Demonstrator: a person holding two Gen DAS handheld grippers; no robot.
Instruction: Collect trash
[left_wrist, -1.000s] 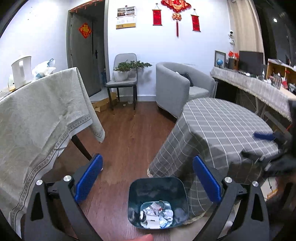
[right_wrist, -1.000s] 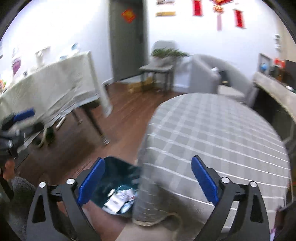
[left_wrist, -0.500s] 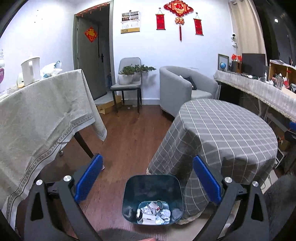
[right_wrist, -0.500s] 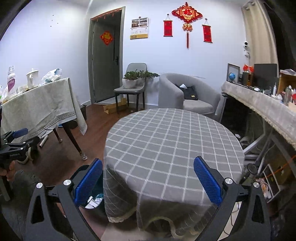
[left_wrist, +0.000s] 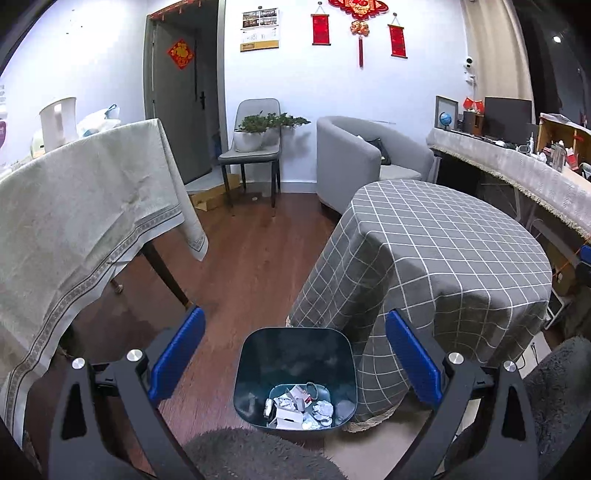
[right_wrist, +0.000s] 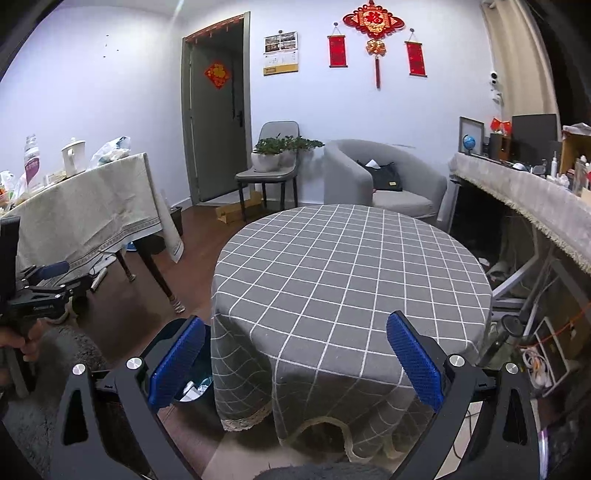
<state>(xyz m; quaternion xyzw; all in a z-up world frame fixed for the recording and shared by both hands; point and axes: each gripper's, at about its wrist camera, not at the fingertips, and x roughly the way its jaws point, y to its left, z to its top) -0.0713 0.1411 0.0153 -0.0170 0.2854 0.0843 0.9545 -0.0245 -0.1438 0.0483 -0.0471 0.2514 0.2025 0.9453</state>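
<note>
While both grippers hang wide apart and hold nothing, no loose trash shows on any surface in view. Left gripper (left_wrist: 293, 360) aimed down at a dark blue bin (left_wrist: 295, 373) standing on the wooden floor (left_wrist: 236, 266), tight against the draped edge of a round counter (left_wrist: 443, 243) under a grey checked cloth. At the bottom of the bin, a small heap of crumpled white papers and wrappers (left_wrist: 297, 408). Bin otherwise mostly unfilled.

Right gripper (right_wrist: 295, 363) raised level with the same round counter (right_wrist: 351, 269), blue pads spread, nothing between them. Checked cloth bare across the whole top seen from here. Bin (right_wrist: 194, 387) only partly visible at lower left, behind one blue pad, again just beside the cloth's hem. Far left of this view: the left gripper (right_wrist: 48, 280) held by a hand (right_wrist: 18, 341).

Further off: a second counter (left_wrist: 81, 192) with a pale cloth carrying a white kettle (left_wrist: 59, 120) and a plastic bag (left_wrist: 98, 120); a grey armchair (left_wrist: 365, 162); a chair with a potted plant (left_wrist: 255, 133); a long cluttered counter (right_wrist: 535, 199) along the right wall.

Judged step: collection looks at or near its end, with pieces already dropped in the bin and the round counter cleared. Next move, if any trash remains: searching the other counters or the floor, closing a gripper on a piece, carrying it back over the bin's opening.
</note>
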